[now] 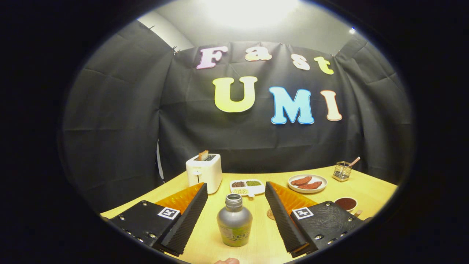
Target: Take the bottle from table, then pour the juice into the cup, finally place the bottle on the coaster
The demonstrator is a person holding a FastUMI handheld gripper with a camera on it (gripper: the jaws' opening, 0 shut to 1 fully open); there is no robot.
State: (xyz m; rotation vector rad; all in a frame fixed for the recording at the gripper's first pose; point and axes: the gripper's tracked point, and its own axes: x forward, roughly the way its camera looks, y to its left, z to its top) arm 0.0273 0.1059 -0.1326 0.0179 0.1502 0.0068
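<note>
Early going here: the tool (236,216) is spread wide, gripping nothing, with the bottle (234,224) standing upright on the surface (256,242) between its fingers, untouched on both sides. Grasp, pour and placing all remain. The cup (346,204) sits beyond the right finger, the coaster (270,214) peeks beside it; open room lies ahead before the toaster (204,172).

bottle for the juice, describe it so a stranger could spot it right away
On the wooden table, in front of the white toaster, stands the bottle, upright between the open gripper fingers, touched by neither. It is the one grey metal container with a narrow silver neck; its neighbours are flat dishes.
</note>
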